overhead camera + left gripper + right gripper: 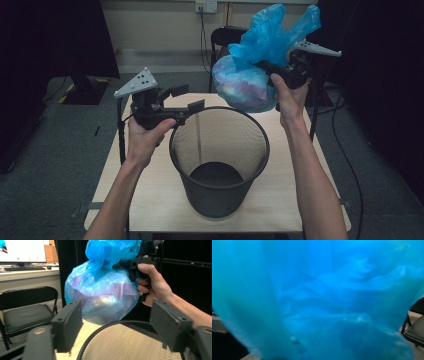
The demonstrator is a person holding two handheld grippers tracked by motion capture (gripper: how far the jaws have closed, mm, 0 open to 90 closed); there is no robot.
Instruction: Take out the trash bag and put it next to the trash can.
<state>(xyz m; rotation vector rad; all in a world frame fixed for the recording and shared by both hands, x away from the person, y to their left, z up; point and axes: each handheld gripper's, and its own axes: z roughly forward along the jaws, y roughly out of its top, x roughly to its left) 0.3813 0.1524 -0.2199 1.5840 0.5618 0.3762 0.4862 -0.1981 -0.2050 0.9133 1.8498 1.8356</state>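
High view: blue bag (250, 75) in right tongs (280, 75)

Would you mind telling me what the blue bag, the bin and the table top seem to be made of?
Bag: thin plastic film, glossy and translucent; it crinkles, and pale contents show through.
Bin: likely metal wire mesh, matt black; its wall is see-through under a solid rim.
Table: probably wood or laminate, pale and smooth, with faint grain.
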